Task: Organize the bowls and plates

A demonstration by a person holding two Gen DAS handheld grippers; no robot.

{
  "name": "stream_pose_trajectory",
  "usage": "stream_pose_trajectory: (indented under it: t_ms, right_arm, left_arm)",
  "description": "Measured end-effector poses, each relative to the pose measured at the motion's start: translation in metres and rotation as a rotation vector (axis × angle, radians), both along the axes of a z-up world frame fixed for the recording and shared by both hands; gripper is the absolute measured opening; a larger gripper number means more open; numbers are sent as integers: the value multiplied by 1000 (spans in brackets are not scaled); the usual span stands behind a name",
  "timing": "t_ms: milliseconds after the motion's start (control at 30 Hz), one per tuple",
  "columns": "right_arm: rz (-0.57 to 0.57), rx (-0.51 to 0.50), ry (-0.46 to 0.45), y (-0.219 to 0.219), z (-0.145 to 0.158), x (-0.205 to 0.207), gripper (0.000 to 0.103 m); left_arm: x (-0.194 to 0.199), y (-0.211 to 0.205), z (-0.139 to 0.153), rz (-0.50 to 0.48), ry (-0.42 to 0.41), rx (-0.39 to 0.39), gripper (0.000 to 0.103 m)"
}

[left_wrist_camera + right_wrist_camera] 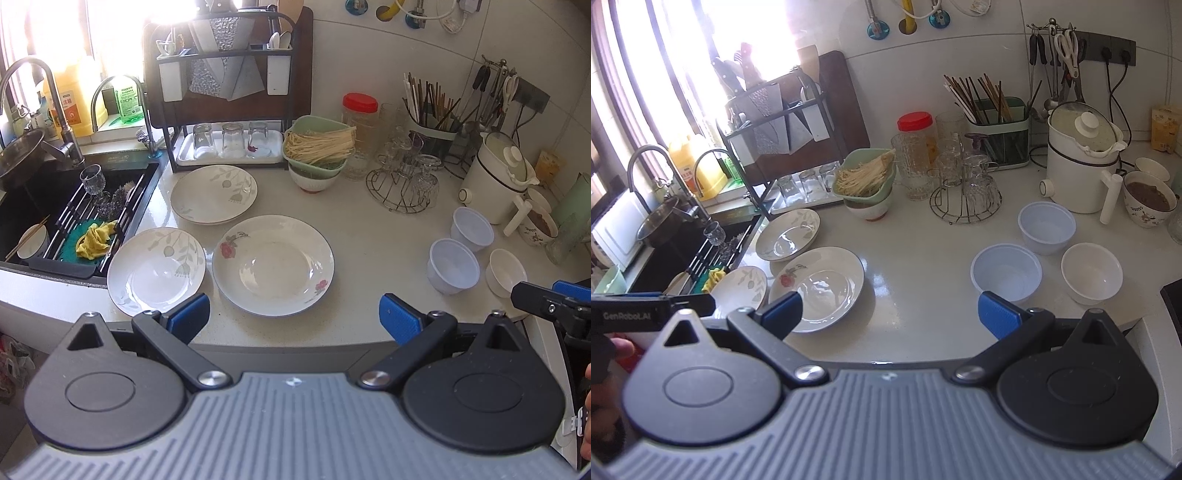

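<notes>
Both grippers hang wide open over the counter edge: left gripper (294,318) just short of the rose-patterned white plate (273,265), right gripper (889,314) between that plate and the translucent plastic bowl (1006,274), gripping nothing.

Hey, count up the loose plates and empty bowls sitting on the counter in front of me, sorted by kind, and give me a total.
Green-leaf plates: 2
Pink-flower plate: 1
Pale blue plastic bowls: 2
Plain white bowl: 1
Total: 6
</notes>
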State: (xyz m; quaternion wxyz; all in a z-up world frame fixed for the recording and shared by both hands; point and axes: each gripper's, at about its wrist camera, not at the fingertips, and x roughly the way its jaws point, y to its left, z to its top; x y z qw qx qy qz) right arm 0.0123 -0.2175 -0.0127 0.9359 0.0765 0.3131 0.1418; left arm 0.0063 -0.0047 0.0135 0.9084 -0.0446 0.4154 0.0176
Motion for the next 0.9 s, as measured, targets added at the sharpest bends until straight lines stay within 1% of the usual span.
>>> stream_pose_trajectory:
  t_ms: [900]
  right_arm:
    - [-8,6,-11,-4,4,-2,103]
  left_arm:
    - [5,-4,4,-15,-5,6,100]
